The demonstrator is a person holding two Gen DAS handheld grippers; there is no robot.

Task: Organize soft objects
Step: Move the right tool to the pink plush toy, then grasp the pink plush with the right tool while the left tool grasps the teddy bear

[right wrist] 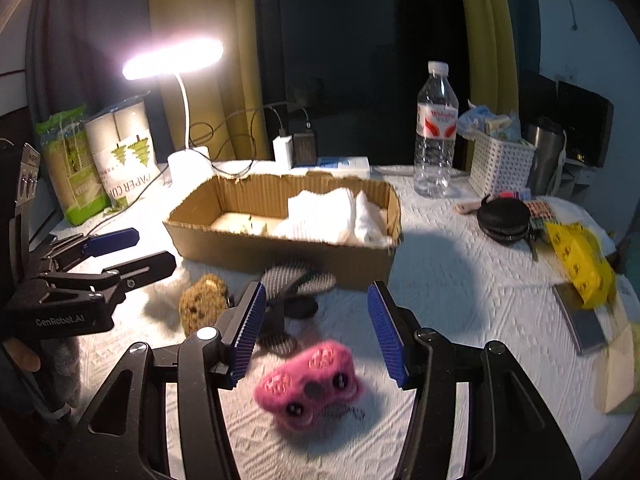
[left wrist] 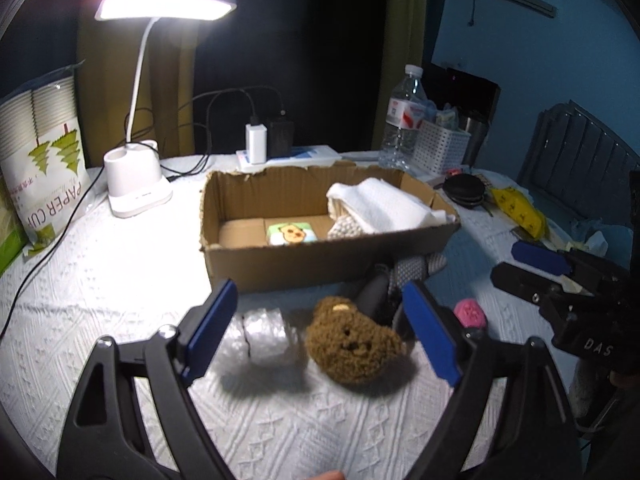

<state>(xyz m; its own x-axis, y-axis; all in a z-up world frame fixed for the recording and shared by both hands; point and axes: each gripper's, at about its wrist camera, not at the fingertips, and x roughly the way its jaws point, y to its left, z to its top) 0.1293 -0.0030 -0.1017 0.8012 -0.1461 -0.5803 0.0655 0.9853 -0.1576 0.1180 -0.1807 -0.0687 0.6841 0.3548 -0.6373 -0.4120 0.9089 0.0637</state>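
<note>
A brown plush bear head (left wrist: pixel 354 340) lies on the white cloth between the open jaws of my left gripper (left wrist: pixel 320 334); it also shows in the right wrist view (right wrist: pixel 202 302). A pink plush toy (right wrist: pixel 310 384) lies between the open jaws of my right gripper (right wrist: pixel 320 334); its edge shows in the left wrist view (left wrist: pixel 471 313). The cardboard box (left wrist: pixel 280 262) behind holds folded white towels (left wrist: pixel 380 206) and a small picture-printed square (left wrist: pixel 292 234). A grey-black mesh item (right wrist: pixel 298 282) lies in front of the box. A clear bubble-wrap piece (left wrist: pixel 266 334) lies left of the bear.
A lit desk lamp (left wrist: pixel 136 196), a paper cup pack (left wrist: pixel 44 184), chargers (left wrist: pixel 270 140), a water bottle (right wrist: pixel 436 128), a white basket (right wrist: pixel 500 164), a black pouch (right wrist: pixel 506 222) and a yellow packet (right wrist: pixel 580 264) ring the box. My right gripper shows in the left wrist view (left wrist: pixel 536 276).
</note>
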